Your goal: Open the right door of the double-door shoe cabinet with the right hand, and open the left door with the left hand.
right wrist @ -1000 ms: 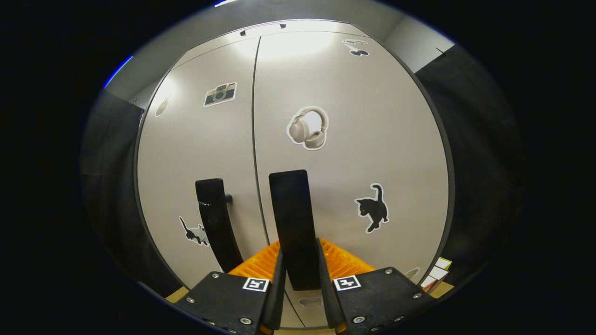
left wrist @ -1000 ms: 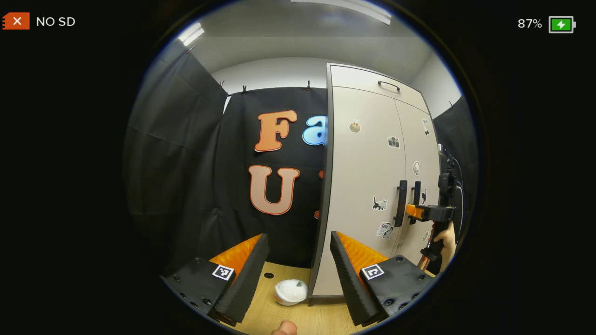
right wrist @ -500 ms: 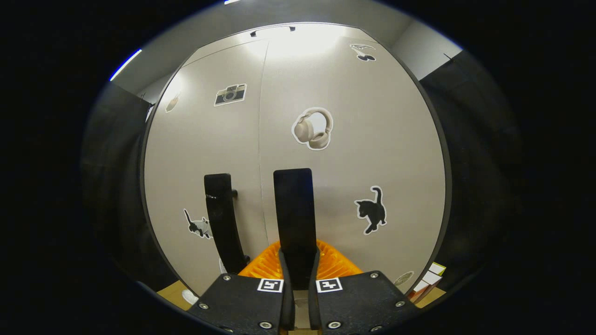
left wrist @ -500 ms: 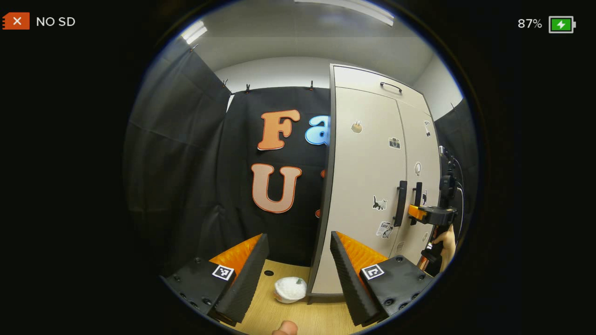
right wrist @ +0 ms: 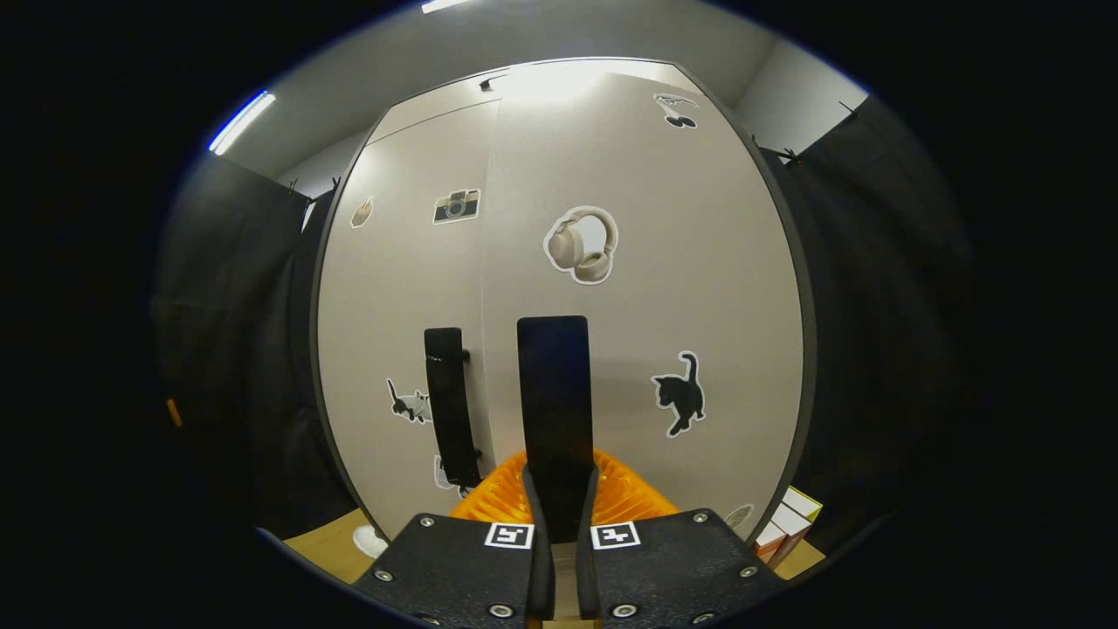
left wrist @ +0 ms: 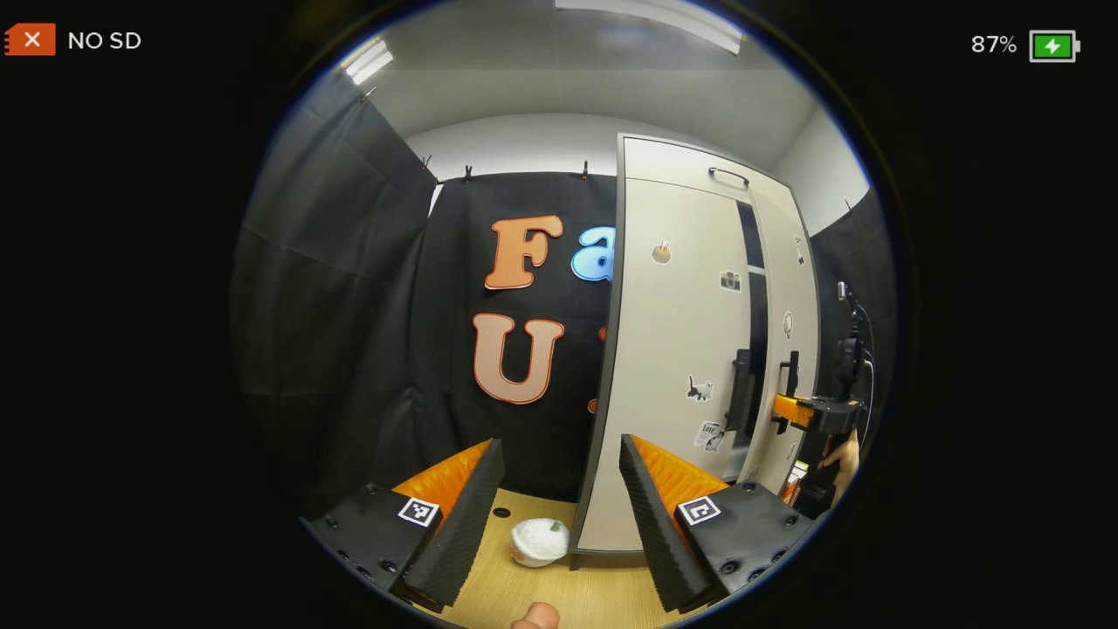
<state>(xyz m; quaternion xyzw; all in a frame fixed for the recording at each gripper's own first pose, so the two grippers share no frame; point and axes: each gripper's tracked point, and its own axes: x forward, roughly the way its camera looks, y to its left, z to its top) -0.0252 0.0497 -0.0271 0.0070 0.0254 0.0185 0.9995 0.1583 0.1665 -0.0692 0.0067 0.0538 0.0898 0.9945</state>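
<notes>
The pale double-door shoe cabinet [left wrist: 672,349] stands at the right of the left gripper view. Its right door [right wrist: 664,262] is pulled slightly ajar, with a dark gap [left wrist: 756,323] between the doors. My right gripper [right wrist: 557,511] is shut on the right door's black vertical handle [right wrist: 553,393]; from the left gripper view that right gripper [left wrist: 808,411] sits at the handle [left wrist: 790,380], held by a hand [left wrist: 843,454]. The left door [right wrist: 402,297] with its black handle [right wrist: 448,406] is flush. My left gripper [left wrist: 559,489] is open and holds nothing, well short of the left handle [left wrist: 741,393].
A white rounded object [left wrist: 539,542] lies on the wooden floor [left wrist: 568,594] by the cabinet's near corner. Small boxes [right wrist: 786,524] sit low beside the cabinet's right side. Black cloth walls [left wrist: 349,306] close in the booth on the left and behind.
My right gripper closed fully on the right handle and pulled, so the right door swung out and a gap opened between the doors. The left gripper stayed open and barely moved.
</notes>
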